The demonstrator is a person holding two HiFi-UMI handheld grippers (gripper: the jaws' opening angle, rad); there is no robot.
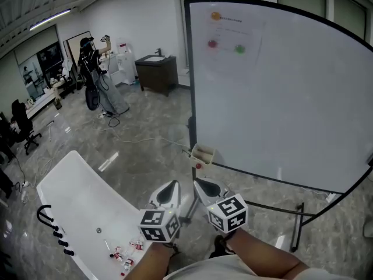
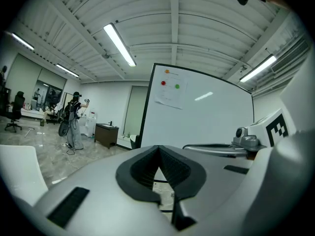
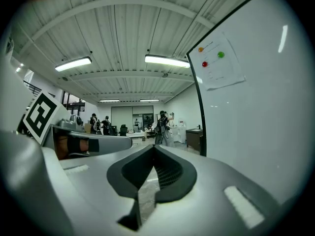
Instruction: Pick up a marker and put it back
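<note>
The 2 tongs, left gripper (image 1: 171, 186) and right gripper (image 1: 201, 185), are closed and empty, so nothing is done yet; the marker, not clearly visible, probably lies in the small tray (image 1: 203, 154) on the whiteboard (image 1: 280, 98) just ahead.

head view: whiteboard (image 1: 274, 92) cut off by the right edge of the frame; print on its sheet (image 1: 233, 31), upper centre, too small to read; contents of the tray (image 1: 202, 154) at its lower left corner too small to tell. small red and white items (image 1: 124, 254) on the desk (image 1: 76, 197), lower left, unidentifiable. hands behind left tongs (image 1: 169, 192) and right tongs (image 1: 205, 188) hidden by the cubes (image 1: 158, 225); forearms (image 1: 262, 258) cut off by the bottom edge.
</note>
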